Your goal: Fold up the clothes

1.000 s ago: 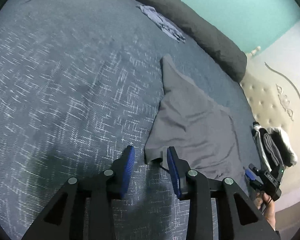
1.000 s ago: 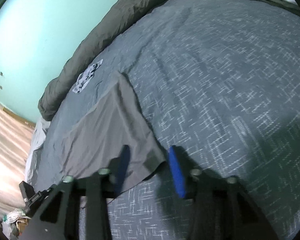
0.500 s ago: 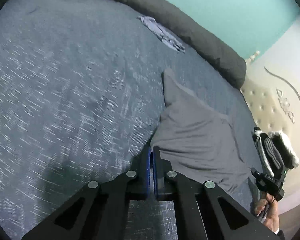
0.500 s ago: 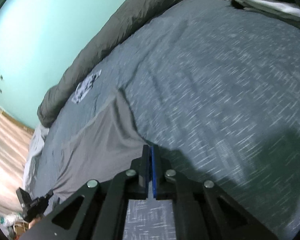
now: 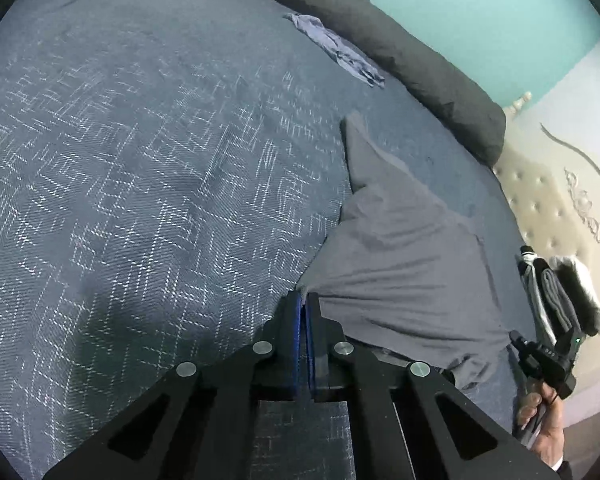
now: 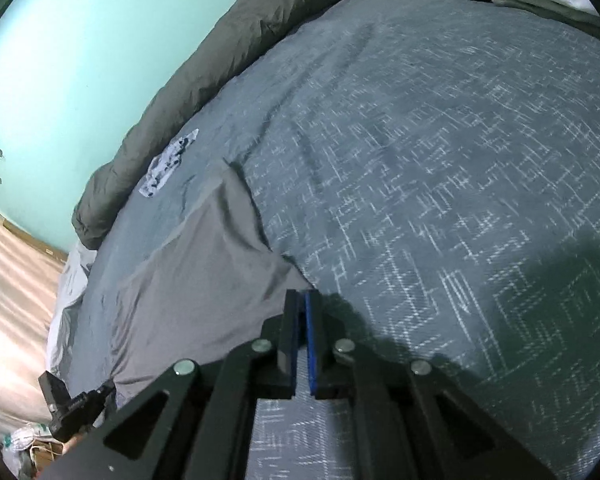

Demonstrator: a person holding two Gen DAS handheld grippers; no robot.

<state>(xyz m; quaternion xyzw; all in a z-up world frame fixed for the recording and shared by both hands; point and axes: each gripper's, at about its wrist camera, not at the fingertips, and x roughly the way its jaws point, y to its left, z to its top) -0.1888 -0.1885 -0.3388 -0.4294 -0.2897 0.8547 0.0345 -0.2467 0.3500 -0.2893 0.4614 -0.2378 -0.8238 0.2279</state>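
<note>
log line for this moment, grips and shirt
left gripper: shut on shirt corner | right gripper: shut on shirt corner | shirt: on bed

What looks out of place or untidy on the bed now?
A small patterned cloth lies crumpled by the rolled dark duvet, apart from the grey garment that both grippers, left and right, pinch by its corners. Nothing looks damaged.

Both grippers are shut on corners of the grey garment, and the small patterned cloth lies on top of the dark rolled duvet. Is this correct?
Not quite. The left gripper and right gripper do pinch the grey garment, but the small patterned cloth lies on the bedspread beside the dark rolled duvet, as the right wrist view shows.
</note>
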